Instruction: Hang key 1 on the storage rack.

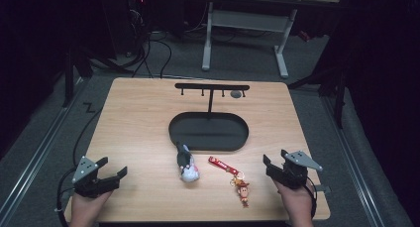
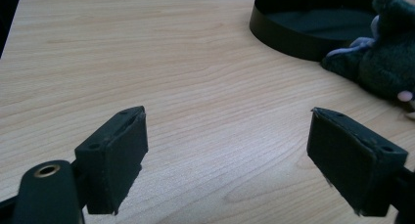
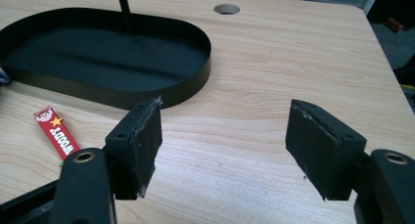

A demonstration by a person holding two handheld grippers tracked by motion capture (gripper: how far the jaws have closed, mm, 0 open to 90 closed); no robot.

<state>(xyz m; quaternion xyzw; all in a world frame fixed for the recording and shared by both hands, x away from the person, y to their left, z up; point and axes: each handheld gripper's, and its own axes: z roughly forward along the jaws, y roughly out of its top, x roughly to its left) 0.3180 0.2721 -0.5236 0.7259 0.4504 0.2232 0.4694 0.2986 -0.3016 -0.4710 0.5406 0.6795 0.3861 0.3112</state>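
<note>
A dark grey and white plush toy (image 1: 186, 165) lies on the wooden table (image 1: 138, 118) just in front of the black oval tray (image 1: 208, 146). To its right lies a keychain (image 1: 233, 175) with a red strap and a small cowboy figure. My left gripper (image 1: 113, 166) rests open near the front left corner, with nothing between its jaws. My right gripper (image 1: 275, 156) stands open at the front right, right of the keychain. The left gripper view has the open left gripper (image 2: 227, 116) over bare wood and the plush toy (image 2: 386, 57) at the far right. The red strap (image 3: 56, 131) lies left of the open right gripper (image 3: 225, 106).
A black T-shaped hook stand (image 1: 211, 88) rises from the tray's back edge. A round hole (image 1: 236, 93) sits in the table behind it. The tray wall (image 3: 147, 94) lies just ahead of the right gripper. A white desk frame (image 1: 242, 33) stands on the floor beyond.
</note>
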